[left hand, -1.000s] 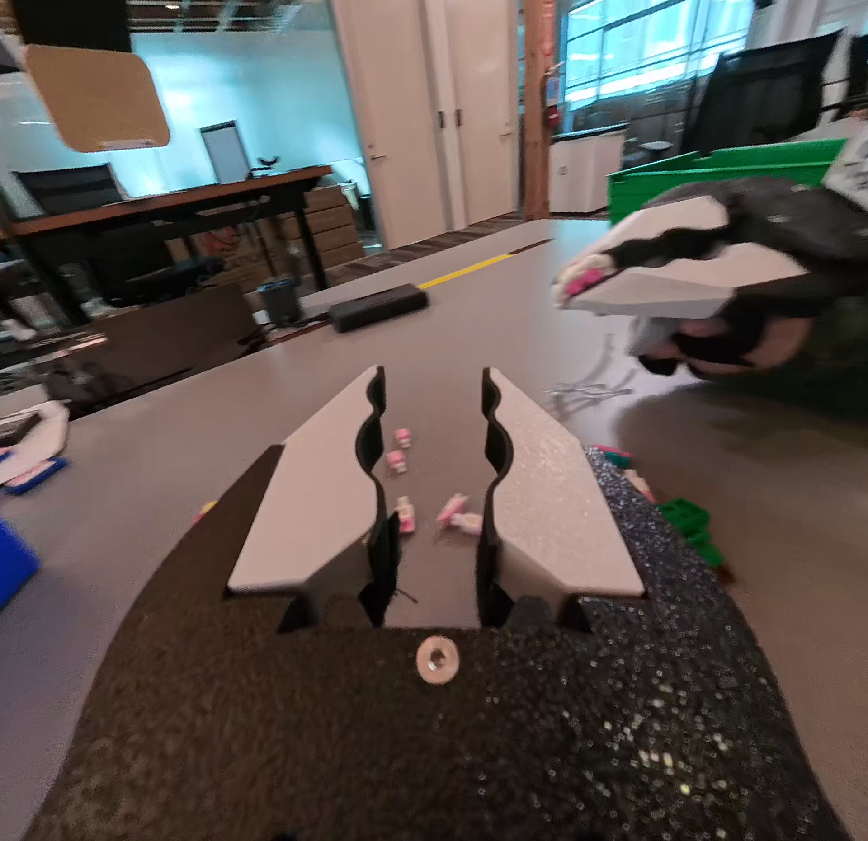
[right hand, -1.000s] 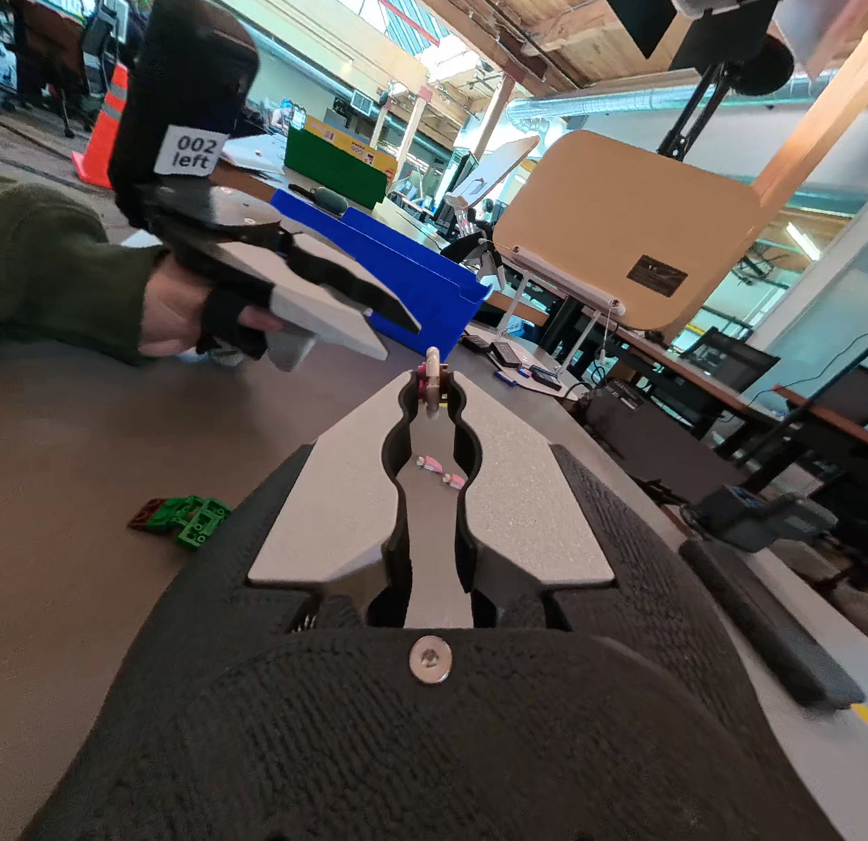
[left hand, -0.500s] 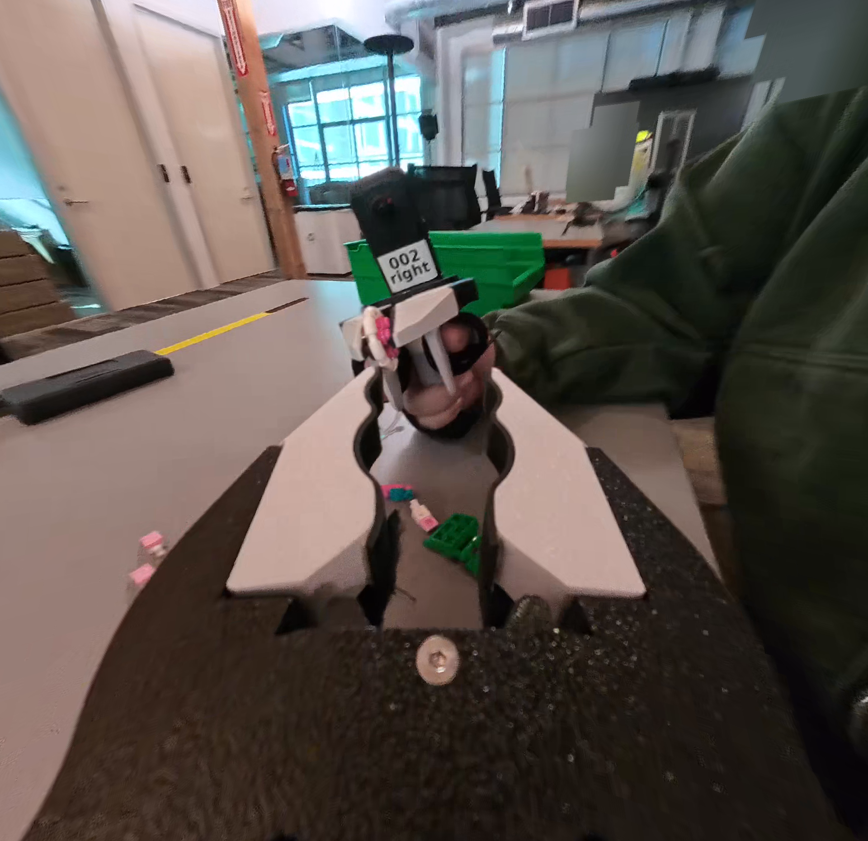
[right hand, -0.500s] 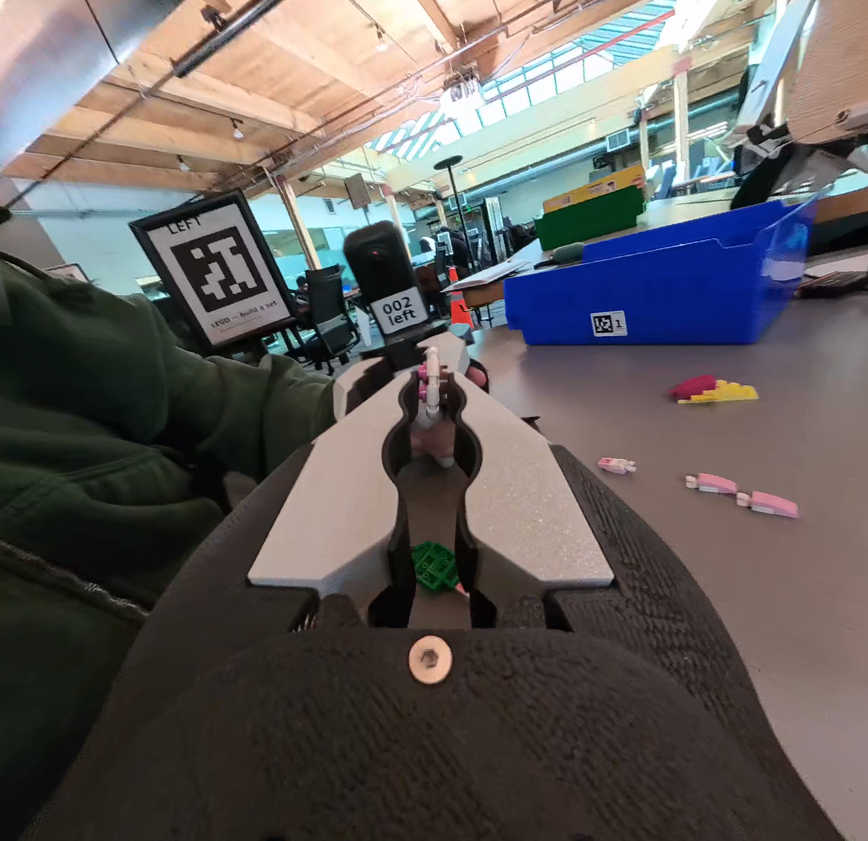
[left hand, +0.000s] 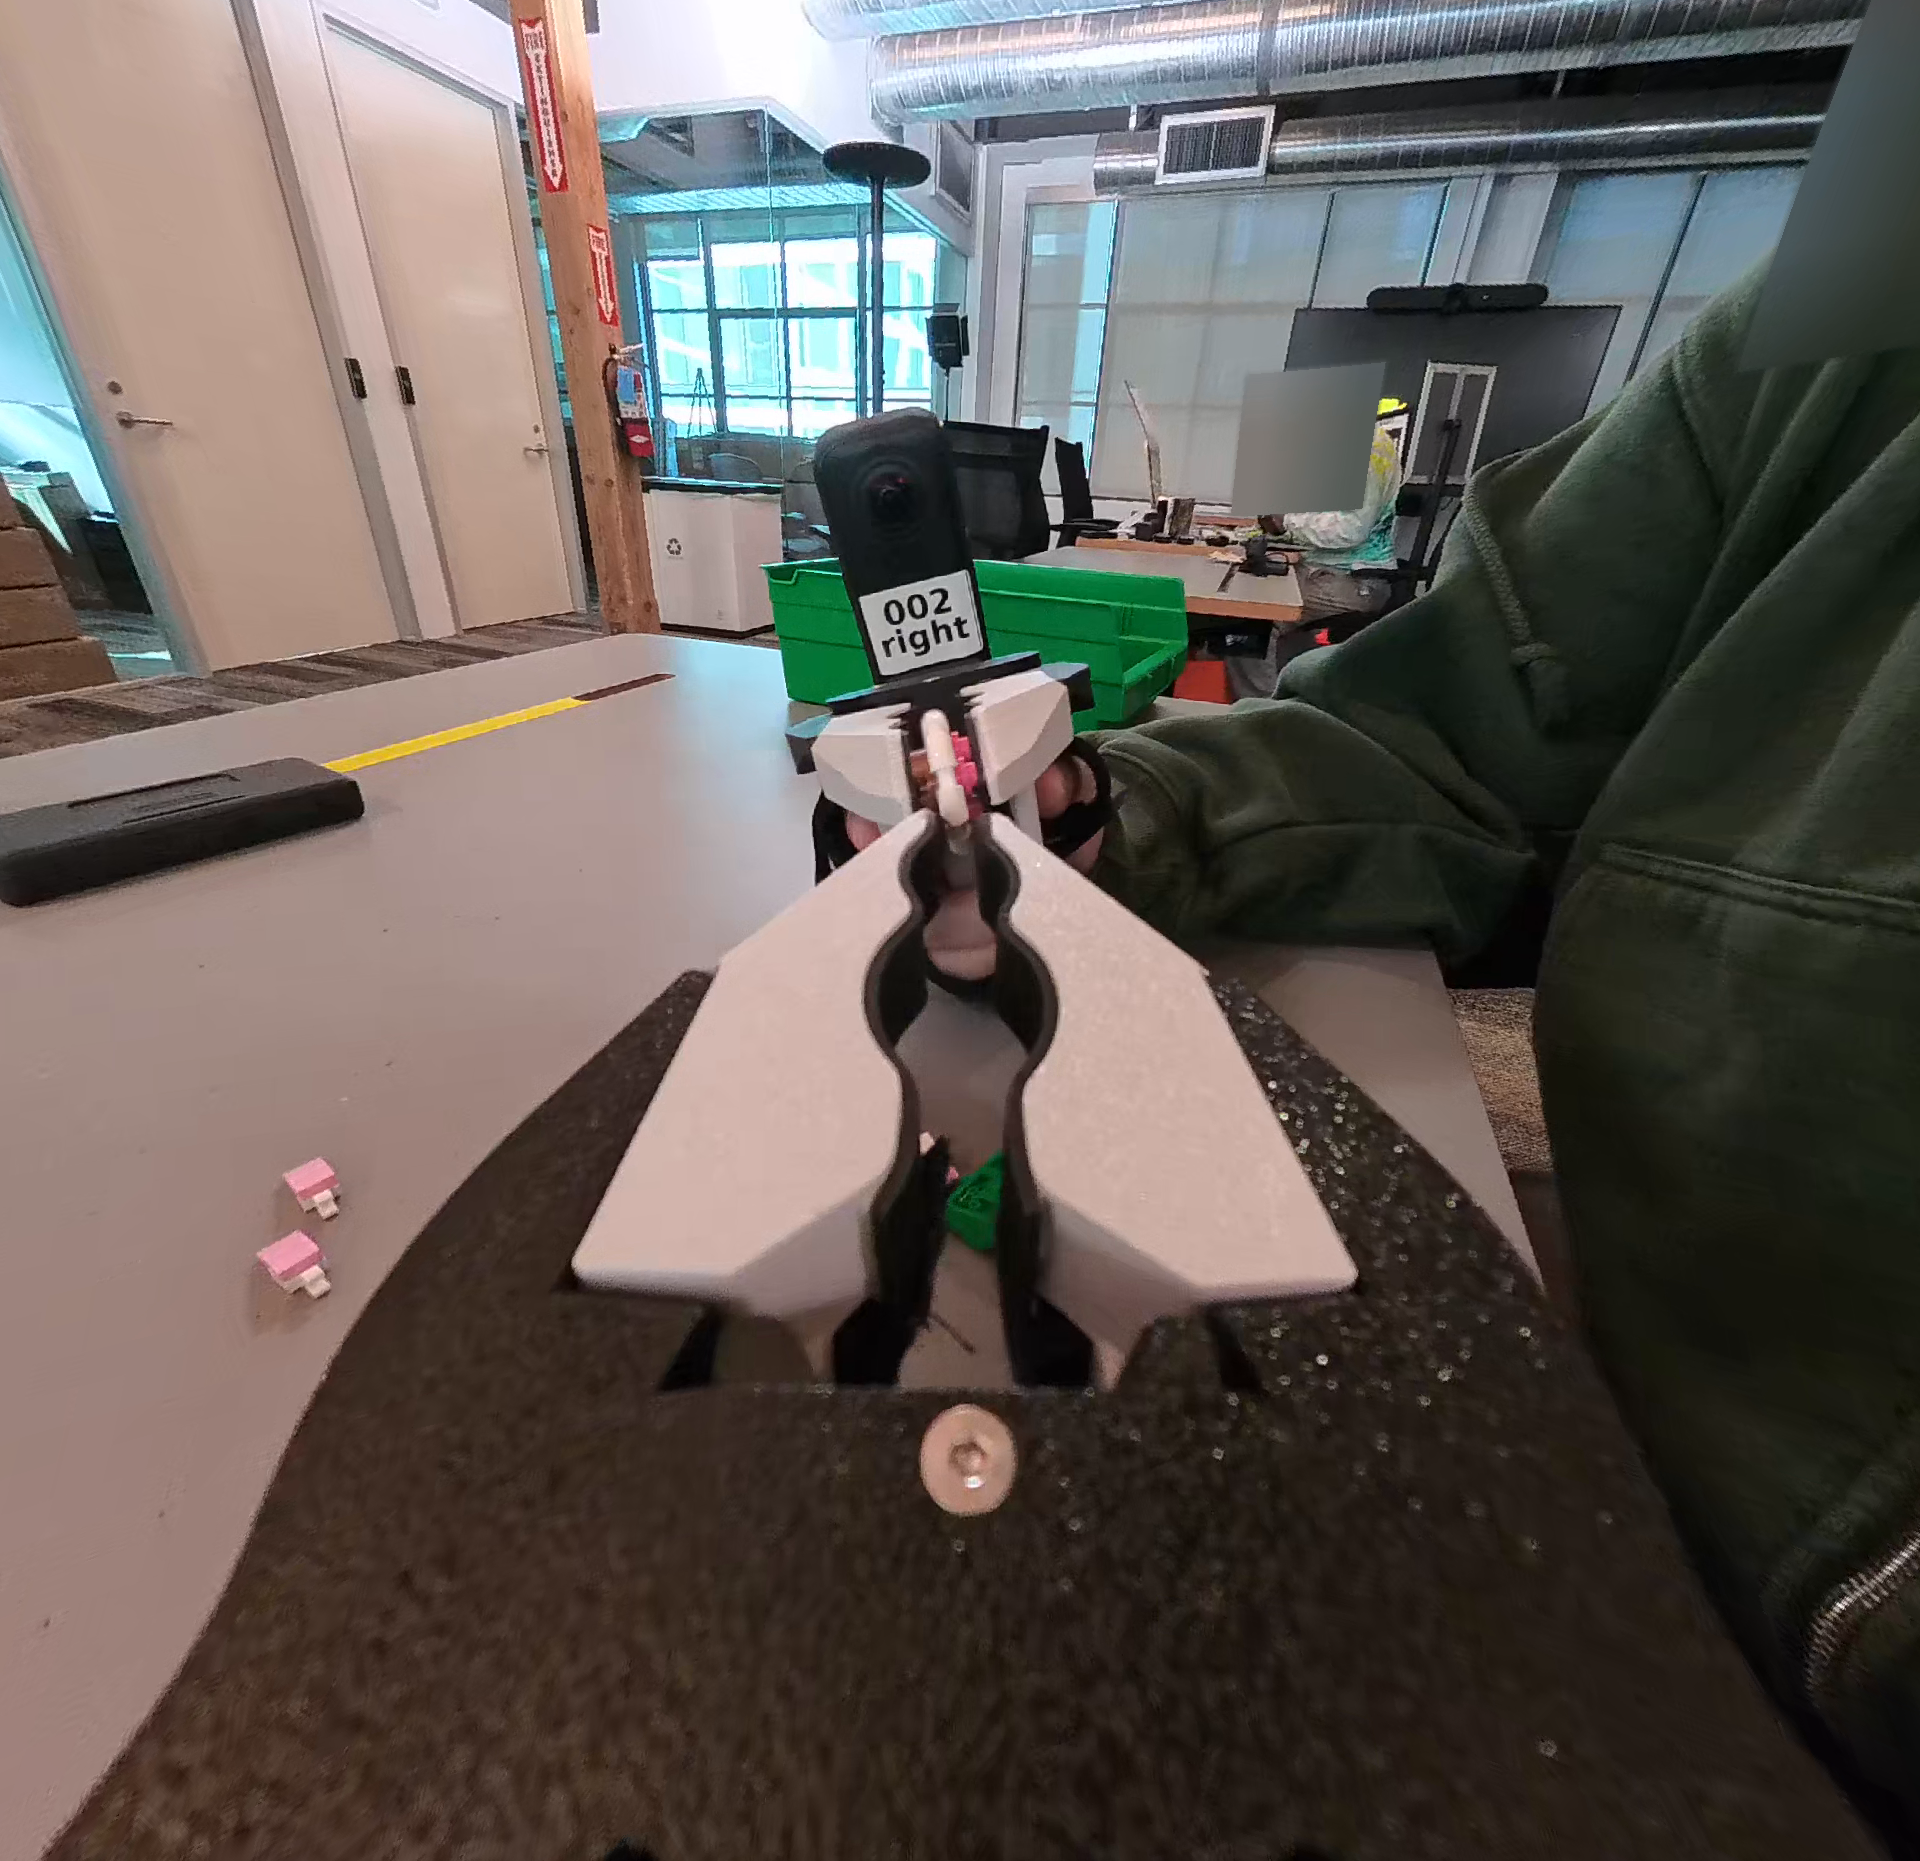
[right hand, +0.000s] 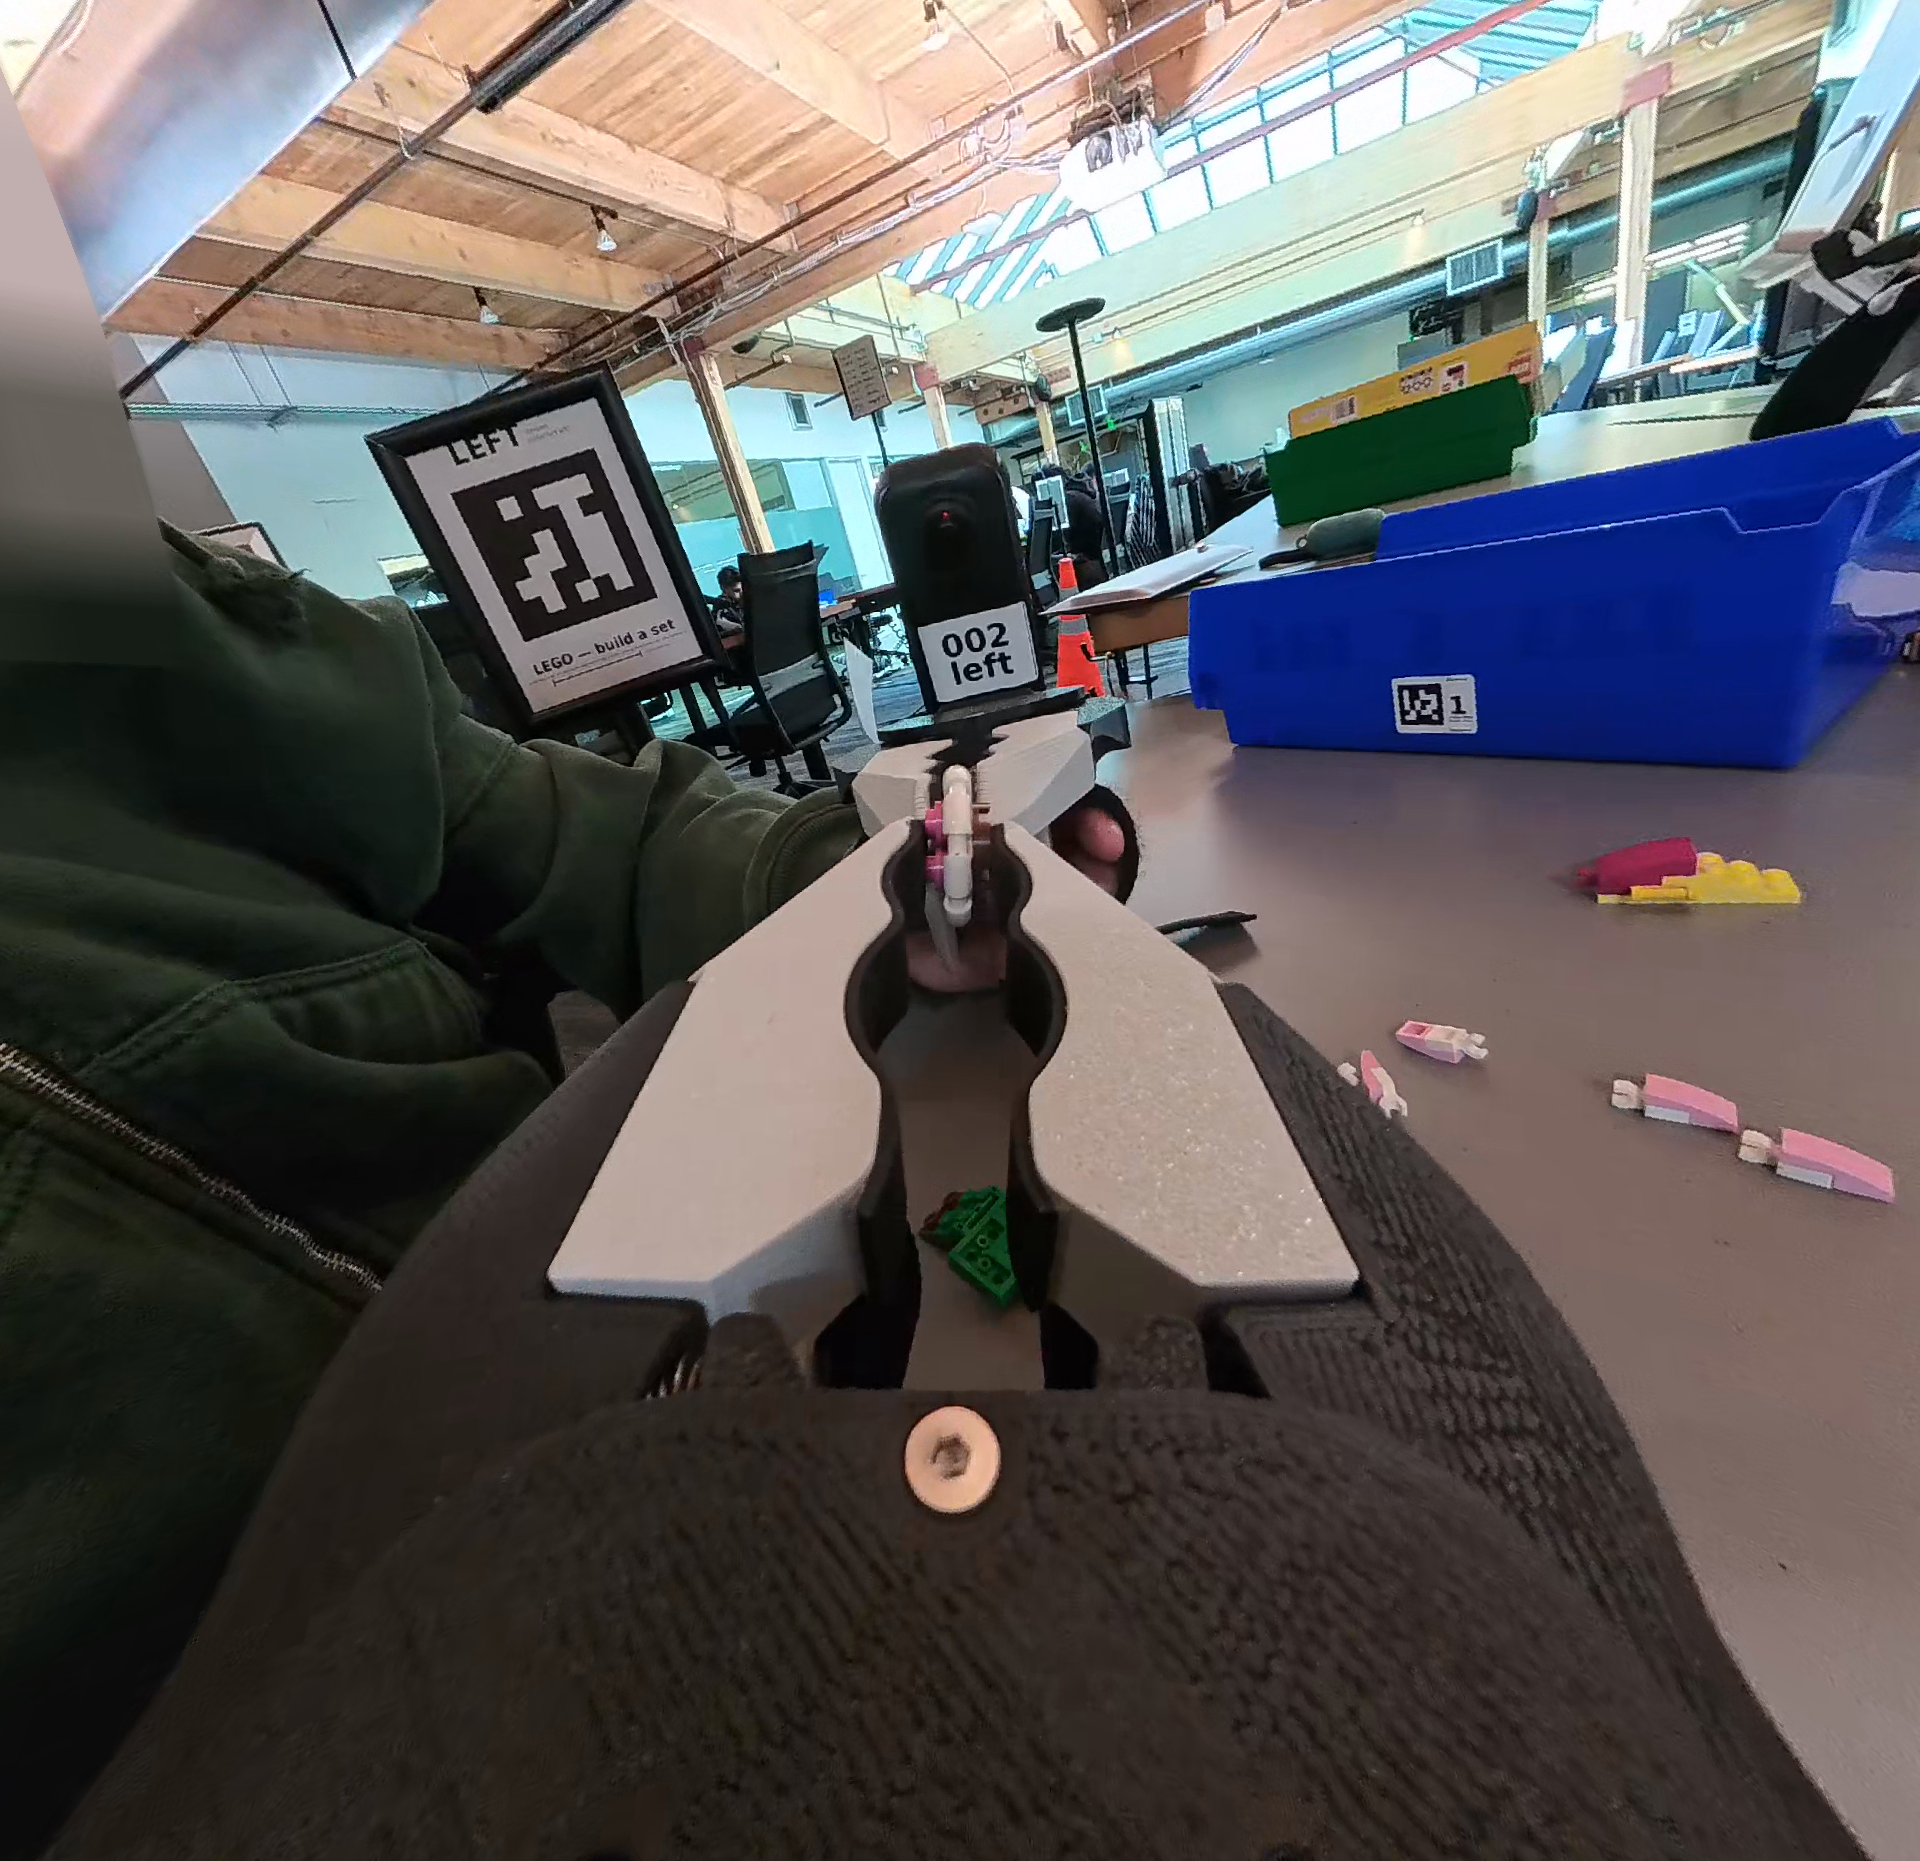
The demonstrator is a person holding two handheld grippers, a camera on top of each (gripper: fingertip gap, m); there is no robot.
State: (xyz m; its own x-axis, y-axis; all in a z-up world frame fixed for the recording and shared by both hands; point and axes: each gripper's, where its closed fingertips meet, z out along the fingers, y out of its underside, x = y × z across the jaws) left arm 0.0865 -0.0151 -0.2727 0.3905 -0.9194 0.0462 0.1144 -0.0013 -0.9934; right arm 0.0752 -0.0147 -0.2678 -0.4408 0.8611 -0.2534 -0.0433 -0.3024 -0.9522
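Both grippers — left gripper (left hand: 958, 843), right gripper (right hand: 961, 843) — pinch one small pink-and-white brick assembly (right hand: 954, 843) tip to tip above the grey table (right hand: 1455, 928).

Two grippers face each other, the left gripper (right hand: 961, 772) and the right gripper (left hand: 940, 762). On the surface (right hand: 1558, 980) lie four pink pieces (right hand: 1439, 1040), one green brick cluster (right hand: 977, 1245) and one yellow-and-magenta pile (right hand: 1683, 874). One blue bin (right hand: 1558, 627) and two green bins (left hand: 1049, 616) stand behind, plus one black bar (left hand: 166, 824).
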